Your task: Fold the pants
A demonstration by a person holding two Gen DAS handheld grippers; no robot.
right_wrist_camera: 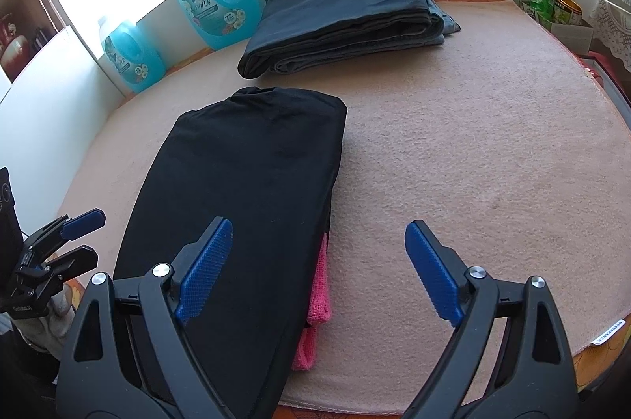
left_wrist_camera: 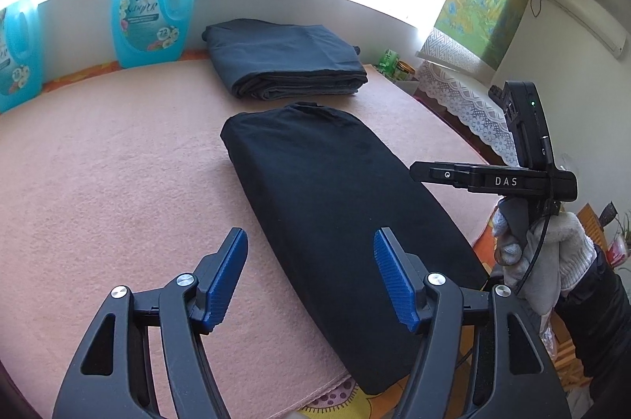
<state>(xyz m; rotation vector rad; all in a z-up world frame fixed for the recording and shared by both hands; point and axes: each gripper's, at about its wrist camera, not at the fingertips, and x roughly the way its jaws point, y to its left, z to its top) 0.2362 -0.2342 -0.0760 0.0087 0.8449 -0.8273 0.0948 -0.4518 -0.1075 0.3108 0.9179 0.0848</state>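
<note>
Black pants (left_wrist_camera: 339, 206) lie folded lengthwise in a long flat strip on the pink blanket (left_wrist_camera: 118, 162); they also show in the right wrist view (right_wrist_camera: 244, 190). A pink cloth (right_wrist_camera: 317, 300) sticks out from under their near right edge. My left gripper (left_wrist_camera: 311, 273) is open and empty, above the strip's near left edge. My right gripper (right_wrist_camera: 319, 261) is open and empty, above the strip's near right edge. The right gripper's body (left_wrist_camera: 512, 178) shows at the right of the left wrist view. The left gripper (right_wrist_camera: 79, 237) shows open at the left of the right wrist view.
A stack of folded dark pants (left_wrist_camera: 284, 60) (right_wrist_camera: 347, 21) lies at the far side of the blanket. Blue detergent bottles (left_wrist_camera: 154, 9) (right_wrist_camera: 213, 1) stand along the white back wall. Tea cans (right_wrist_camera: 552, 5) sit at the far right. The blanket's front edge (right_wrist_camera: 434, 407) is close below.
</note>
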